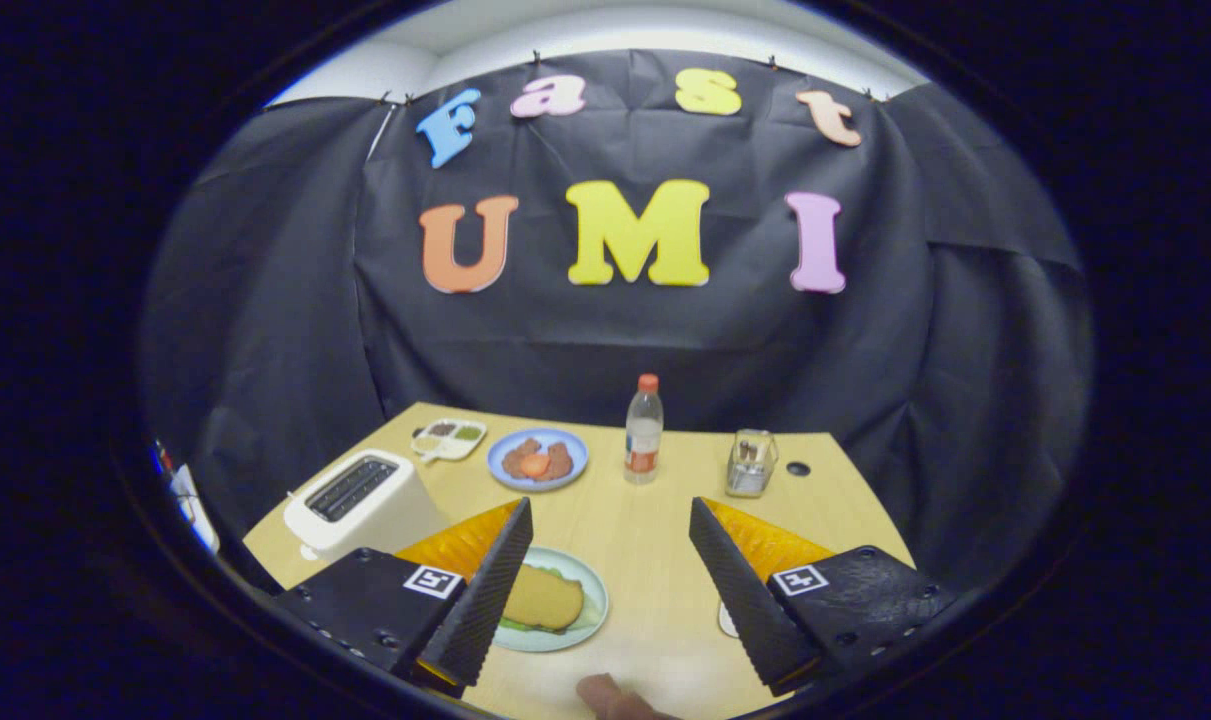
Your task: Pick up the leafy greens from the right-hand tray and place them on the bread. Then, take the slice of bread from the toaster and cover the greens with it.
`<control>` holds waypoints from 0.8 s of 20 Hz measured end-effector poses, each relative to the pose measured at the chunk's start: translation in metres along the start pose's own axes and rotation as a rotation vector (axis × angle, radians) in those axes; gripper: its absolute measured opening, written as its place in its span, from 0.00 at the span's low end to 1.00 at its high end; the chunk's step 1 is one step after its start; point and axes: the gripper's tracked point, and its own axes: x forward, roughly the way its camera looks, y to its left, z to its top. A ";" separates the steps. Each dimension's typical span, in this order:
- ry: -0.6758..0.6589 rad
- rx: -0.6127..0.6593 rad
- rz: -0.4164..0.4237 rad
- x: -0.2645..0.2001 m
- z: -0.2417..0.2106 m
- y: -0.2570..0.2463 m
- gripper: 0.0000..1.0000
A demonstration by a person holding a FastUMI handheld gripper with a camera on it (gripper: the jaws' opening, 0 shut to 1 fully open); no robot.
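My gripper (610, 503) is open, its fingers spread wide above the wooden table (645, 520). A pale round plate (593, 585) lies between the fingers, close to the left one. On it a slice of bread (540, 598) rests over leafy greens (585, 612) whose edges peek out around it. The left finger hides part of the plate. A white toaster (360, 500) stands beyond the left finger, and its top slots look dark.
Further back are a blue plate (537, 460) with meat and a tomato slice, a small divided tray (450, 438), a bottle (644, 430) with an orange cap and a glass jar (751, 463). A person's fingertip (610, 695) shows at the near table edge. A white rim (727, 620) peeks beside the right finger.
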 end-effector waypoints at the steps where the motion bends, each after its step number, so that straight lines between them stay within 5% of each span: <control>1: -0.043 0.007 -0.027 -0.014 0.016 -0.001 0.96; 10: -0.212 -0.031 -0.233 -0.092 0.083 0.013 0.97; 16: -0.246 -0.039 -0.235 -0.099 0.095 0.020 0.96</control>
